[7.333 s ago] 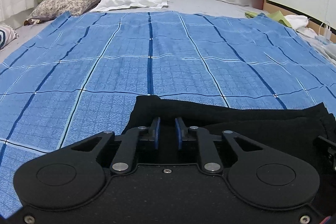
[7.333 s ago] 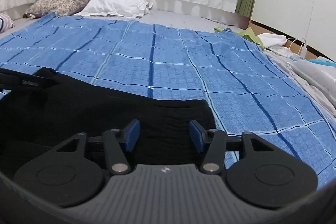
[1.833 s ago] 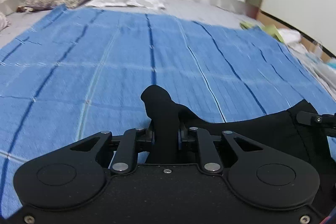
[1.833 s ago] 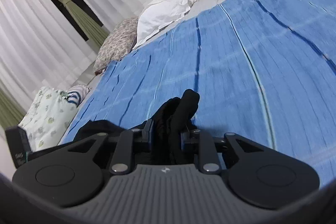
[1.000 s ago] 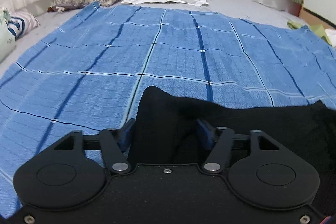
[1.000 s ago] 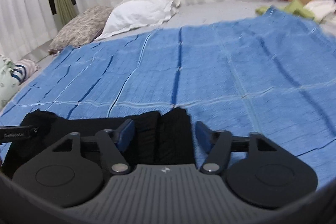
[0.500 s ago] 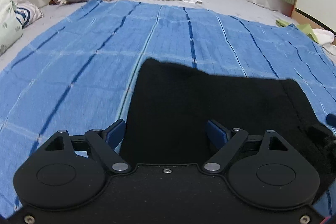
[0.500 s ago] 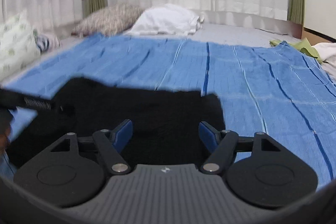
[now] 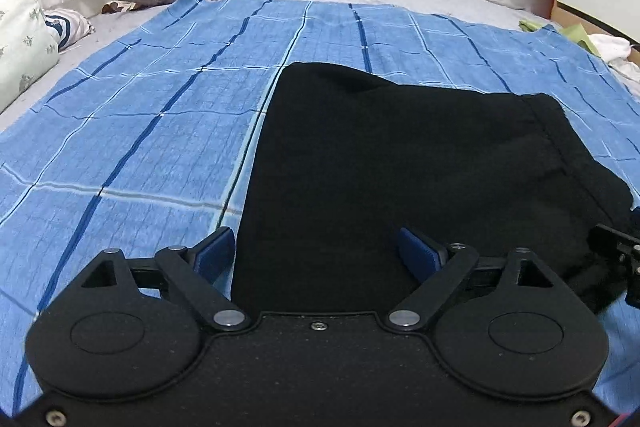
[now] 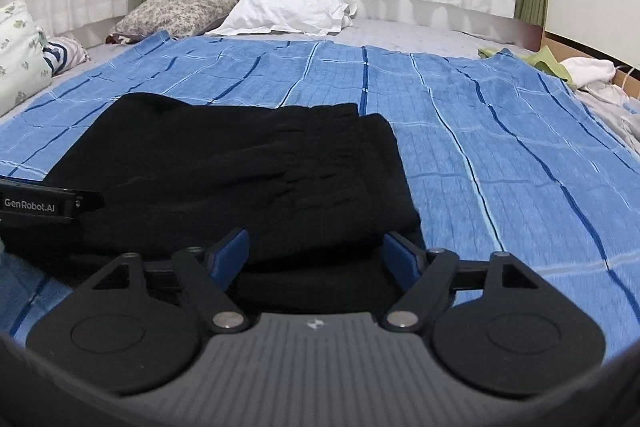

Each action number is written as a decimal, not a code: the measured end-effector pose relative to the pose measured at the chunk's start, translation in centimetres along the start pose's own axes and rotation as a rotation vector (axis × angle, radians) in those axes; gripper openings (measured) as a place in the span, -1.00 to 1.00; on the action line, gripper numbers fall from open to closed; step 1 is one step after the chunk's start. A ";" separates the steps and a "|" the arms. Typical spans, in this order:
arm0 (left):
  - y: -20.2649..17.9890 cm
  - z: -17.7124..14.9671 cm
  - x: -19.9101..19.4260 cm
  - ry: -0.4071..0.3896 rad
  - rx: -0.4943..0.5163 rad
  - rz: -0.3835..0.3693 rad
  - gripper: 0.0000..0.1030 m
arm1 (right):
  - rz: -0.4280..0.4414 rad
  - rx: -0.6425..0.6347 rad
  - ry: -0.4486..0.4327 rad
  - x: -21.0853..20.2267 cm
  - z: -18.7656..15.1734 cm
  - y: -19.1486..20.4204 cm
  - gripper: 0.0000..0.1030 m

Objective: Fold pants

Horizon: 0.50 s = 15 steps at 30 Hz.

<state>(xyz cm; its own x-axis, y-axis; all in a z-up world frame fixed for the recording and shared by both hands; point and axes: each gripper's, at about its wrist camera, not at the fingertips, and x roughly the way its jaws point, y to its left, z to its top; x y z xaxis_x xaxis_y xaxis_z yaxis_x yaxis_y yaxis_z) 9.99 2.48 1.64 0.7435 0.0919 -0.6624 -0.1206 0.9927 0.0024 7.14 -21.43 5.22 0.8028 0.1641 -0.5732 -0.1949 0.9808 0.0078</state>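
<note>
Pants lie as a flat black rectangle on the blue checked blanket, apparently folded with perhaps only smoothing left, while the left gripper and right gripper hover above, jaws spread wide and gripping nothing.

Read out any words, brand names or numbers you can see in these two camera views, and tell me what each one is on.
"GenRobot.AI": white lettering on the side of the left gripper, seen at the left edge of the right wrist view.
A small white emblem on the right gripper body carries no readable letters.
Nothing else shows text: the black pants and blue blanket are unmarked.
</note>
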 end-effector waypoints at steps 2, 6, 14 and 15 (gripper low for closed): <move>0.0 -0.6 -0.7 -0.009 -0.010 -0.006 0.77 | -0.010 0.003 -0.006 -0.7 -0.4 0.4 0.67; 0.3 -1.7 -2.6 -0.010 -0.045 -0.034 0.77 | -0.010 0.020 -0.029 -2.7 -0.9 0.9 0.73; 0.0 -4.0 -5.6 -0.002 -0.073 -0.102 0.97 | -0.005 -0.021 -0.028 -4.5 -2.4 1.9 1.00; -0.3 -4.2 -5.5 0.000 -0.058 -0.090 0.97 | -0.005 -0.010 -0.017 -4.3 -2.7 1.8 1.00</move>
<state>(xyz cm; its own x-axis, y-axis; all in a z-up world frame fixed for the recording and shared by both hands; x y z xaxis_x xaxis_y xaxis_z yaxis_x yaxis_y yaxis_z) 3.21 1.32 2.12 0.7527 0.0030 -0.6583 -0.0917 0.9907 -0.1004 1.83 -20.67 5.50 0.8131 0.1614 -0.5594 -0.1967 0.9805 -0.0031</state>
